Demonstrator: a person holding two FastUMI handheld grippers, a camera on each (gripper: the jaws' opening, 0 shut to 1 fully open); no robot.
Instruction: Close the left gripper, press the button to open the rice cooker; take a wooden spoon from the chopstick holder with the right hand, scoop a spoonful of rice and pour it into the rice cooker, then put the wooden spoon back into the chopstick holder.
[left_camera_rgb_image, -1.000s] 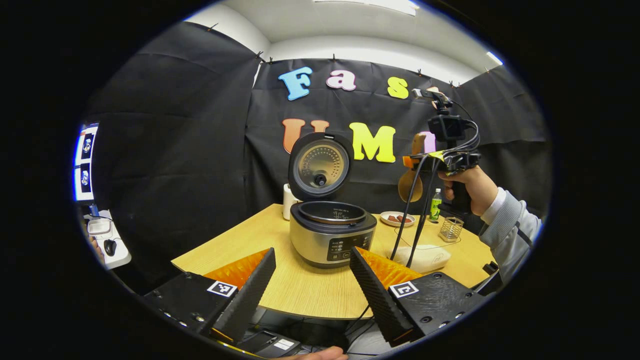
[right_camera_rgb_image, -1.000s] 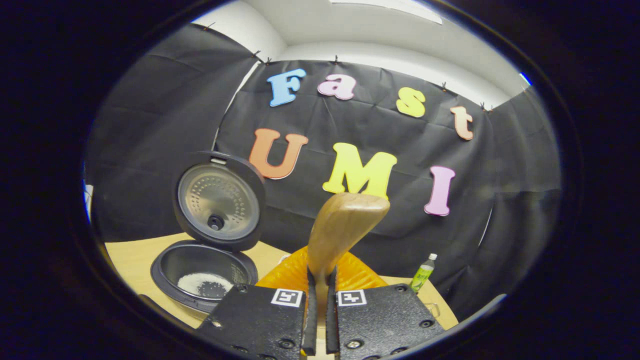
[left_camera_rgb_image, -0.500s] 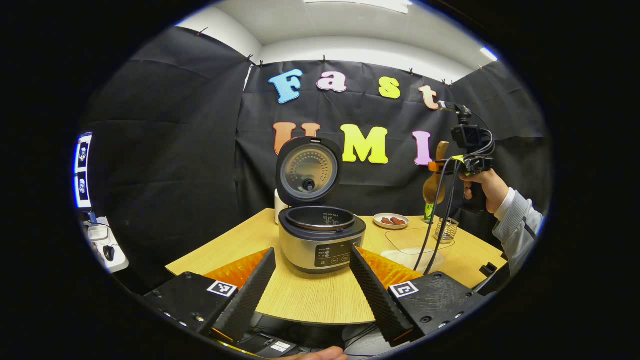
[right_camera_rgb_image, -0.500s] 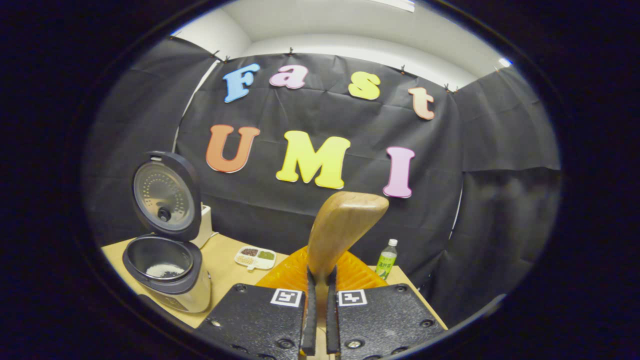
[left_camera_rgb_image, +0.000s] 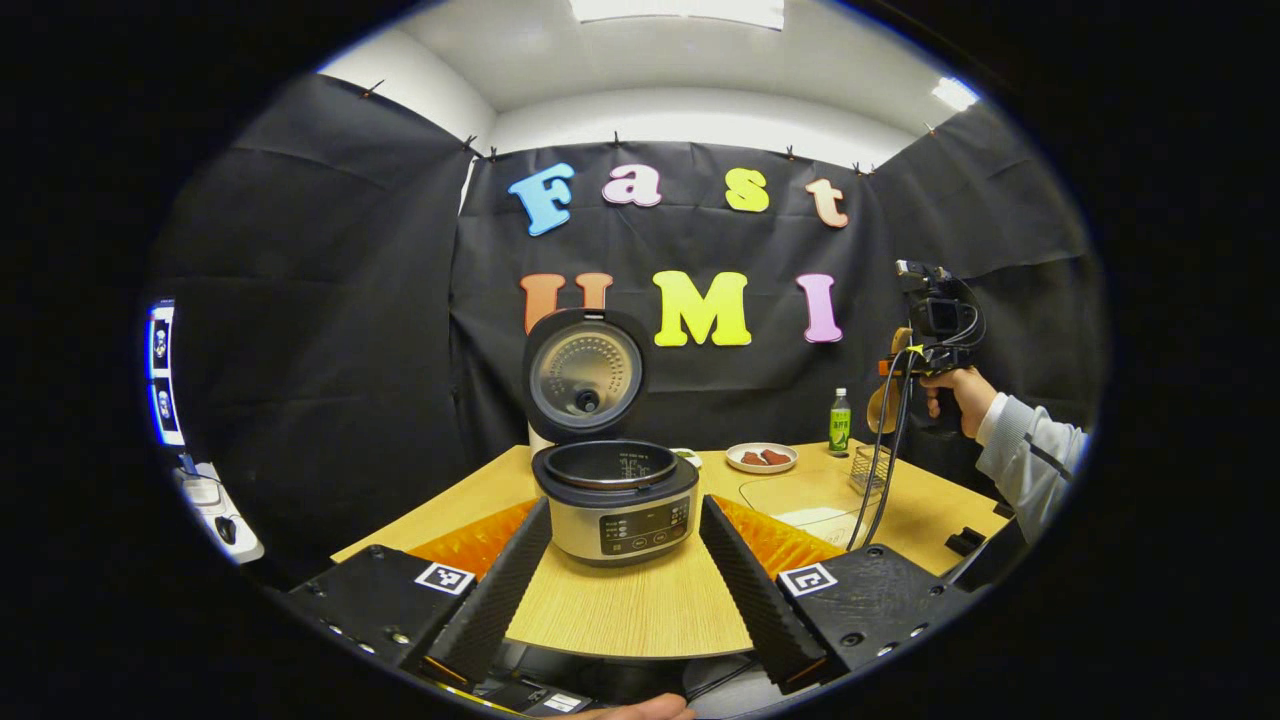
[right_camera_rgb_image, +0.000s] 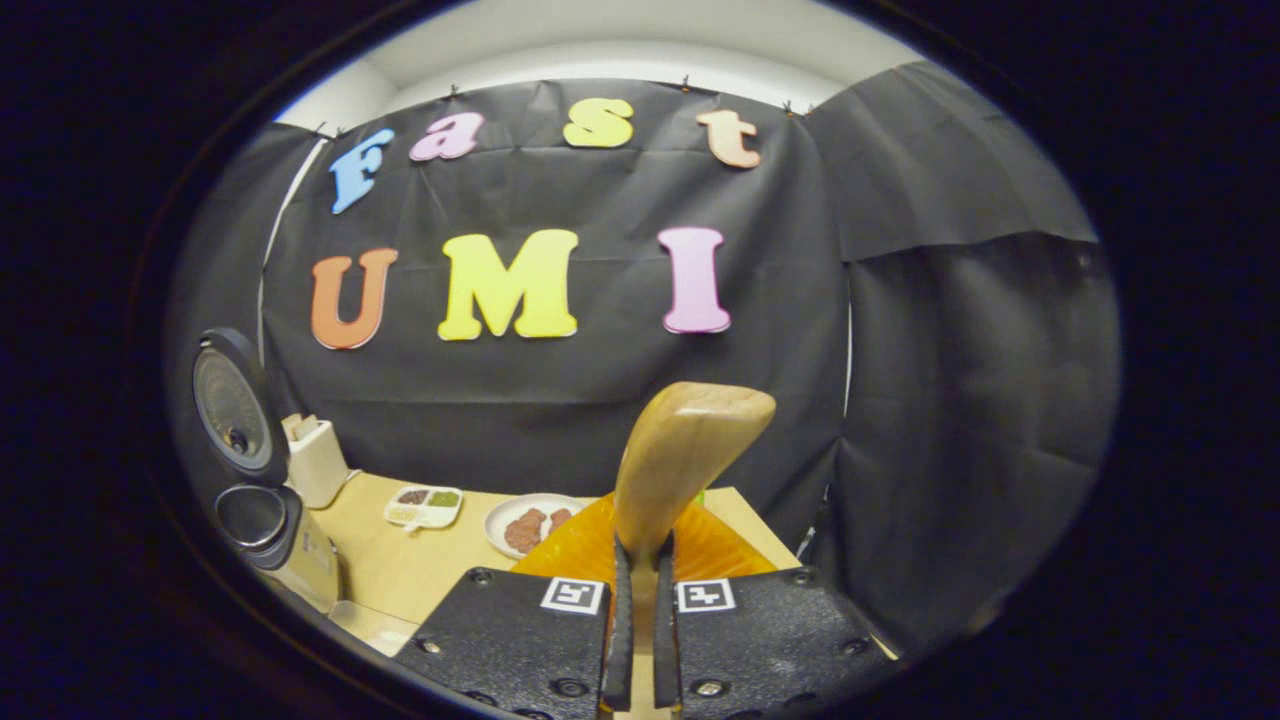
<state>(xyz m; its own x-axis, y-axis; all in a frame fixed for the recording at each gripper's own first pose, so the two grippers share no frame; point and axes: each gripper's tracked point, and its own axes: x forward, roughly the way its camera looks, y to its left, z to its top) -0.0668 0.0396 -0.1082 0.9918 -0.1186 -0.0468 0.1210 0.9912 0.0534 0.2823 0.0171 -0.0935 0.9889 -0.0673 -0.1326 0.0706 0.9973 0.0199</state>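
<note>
Now the right hand-held gripper (right_camera_rgb_image: 640, 640) pinches the wooden spoon (right_camera_rgb_image: 680, 460) above the chopstick holder (left_camera_rgb_image: 864, 470), likely for return. Left hand-held gripper (left_camera_rgb_image: 625, 590) spread, idle. Rice cooker (left_camera_rgb_image: 615, 500) open.

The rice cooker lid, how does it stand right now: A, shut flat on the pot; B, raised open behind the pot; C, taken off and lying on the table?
B: in the left gripper view the rice cooker lid stands raised behind the open pot, its inner plate facing the camera.
</note>
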